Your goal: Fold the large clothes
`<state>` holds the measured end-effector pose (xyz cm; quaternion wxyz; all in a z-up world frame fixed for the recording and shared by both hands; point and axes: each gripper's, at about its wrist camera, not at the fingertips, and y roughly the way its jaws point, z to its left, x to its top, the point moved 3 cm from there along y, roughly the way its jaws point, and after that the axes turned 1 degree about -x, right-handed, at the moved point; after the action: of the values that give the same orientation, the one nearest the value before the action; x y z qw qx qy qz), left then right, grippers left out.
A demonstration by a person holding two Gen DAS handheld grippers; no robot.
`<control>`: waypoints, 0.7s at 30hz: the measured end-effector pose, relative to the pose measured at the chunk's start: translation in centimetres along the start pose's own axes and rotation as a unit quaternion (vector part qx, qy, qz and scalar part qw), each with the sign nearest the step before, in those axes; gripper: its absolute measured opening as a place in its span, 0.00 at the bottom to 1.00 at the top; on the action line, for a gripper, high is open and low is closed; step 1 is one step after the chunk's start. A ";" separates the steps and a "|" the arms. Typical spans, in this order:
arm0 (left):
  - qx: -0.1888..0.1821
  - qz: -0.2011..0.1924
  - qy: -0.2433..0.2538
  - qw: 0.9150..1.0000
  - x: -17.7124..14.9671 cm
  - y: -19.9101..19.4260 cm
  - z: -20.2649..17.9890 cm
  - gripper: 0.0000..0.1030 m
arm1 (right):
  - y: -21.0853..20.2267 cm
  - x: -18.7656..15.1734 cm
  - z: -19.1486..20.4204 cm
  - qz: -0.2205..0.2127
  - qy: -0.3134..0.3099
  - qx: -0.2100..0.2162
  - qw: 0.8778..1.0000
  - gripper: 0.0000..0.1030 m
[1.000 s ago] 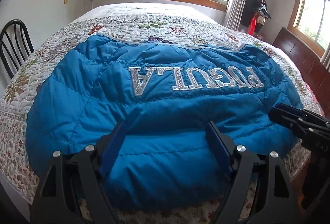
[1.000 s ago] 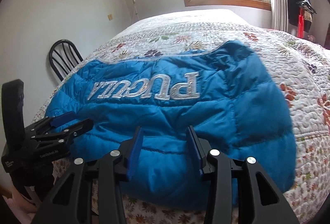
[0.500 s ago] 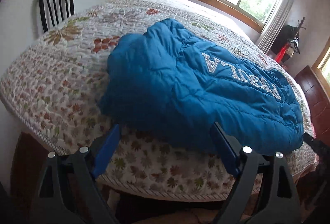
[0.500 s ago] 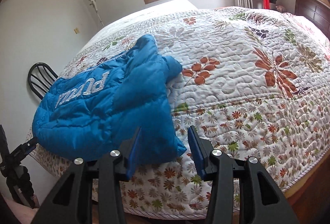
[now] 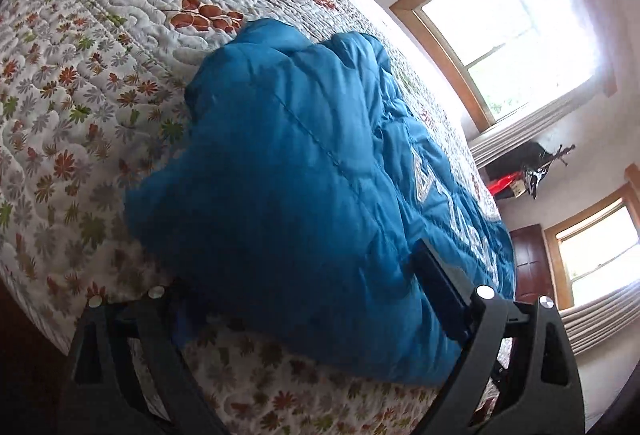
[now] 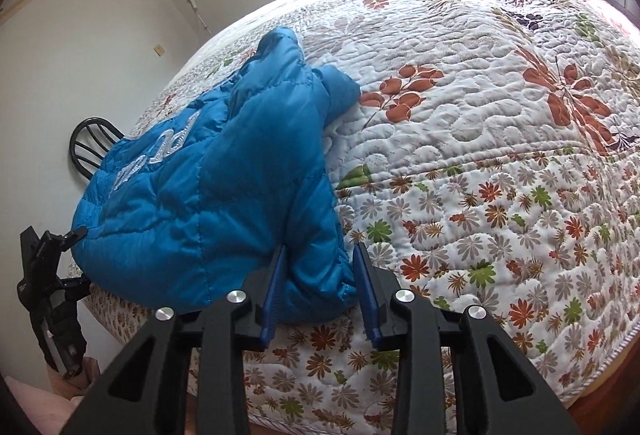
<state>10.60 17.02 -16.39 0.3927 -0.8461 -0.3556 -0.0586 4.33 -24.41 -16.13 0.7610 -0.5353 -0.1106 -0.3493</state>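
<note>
1. On the near edge of the bed: blue quilted jacket, folded into a broad pad, silver lettering face up. It lies on the floral quilt with its lower hem at the mattress edge.

2. Left gripper: seen from its own wrist camera, tilted. Jaws stand wide and have just been opening further. The jacket's near corner bulges between the two fingers; the right-hand finger lies against the fabric, the other finger is half hidden under the padding. No squeeze on the cloth is visible. The right wrist view shows the same gripper at the jacket's far-left corner.

3. Right gripper: jaws at a narrow setting, having just been closing. The jacket's corner sits between the blue pads, which touch the fabric on both sides and pinch it.

4. Black chair: against the wall, beyond the jacket.

5. Wood-framed window: behind the head of the bed, with a grey curtain beside it.

6. Second window: on the side wall.
</note>
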 end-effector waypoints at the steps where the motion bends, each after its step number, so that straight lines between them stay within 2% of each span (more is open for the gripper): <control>1: -0.006 -0.002 -0.017 1.000 0.4 0.0 0.5 0.82 | 0.1 0.0 0.0 0.000 0.001 0.000 1.000 0.33; 3: -0.018 -0.006 -0.039 0.999 0.9 -0.1 1.4 0.73 | 0.1 0.0 0.0 0.002 0.001 0.001 1.000 0.33; 7: -0.028 -0.011 -0.037 0.999 0.8 0.1 1.7 0.58 | 0.4 0.3 0.0 0.006 -0.003 -0.003 1.000 0.34; 11: -0.034 -0.023 -0.032 0.999 0.2 0.0 1.9 0.55 | 0.5 0.2 0.3 0.008 -0.008 -0.015 1.000 0.34; 21: -0.049 -0.023 -0.026 0.998 -0.8 -0.9 2.6 0.49 | 0.6 0.4 0.2 0.009 -0.006 -0.023 1.000 0.35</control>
<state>8.98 18.82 -17.88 0.3399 -0.8570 -0.3821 -0.0632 5.06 -24.26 -16.31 0.7509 -0.5557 -0.1026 -0.3417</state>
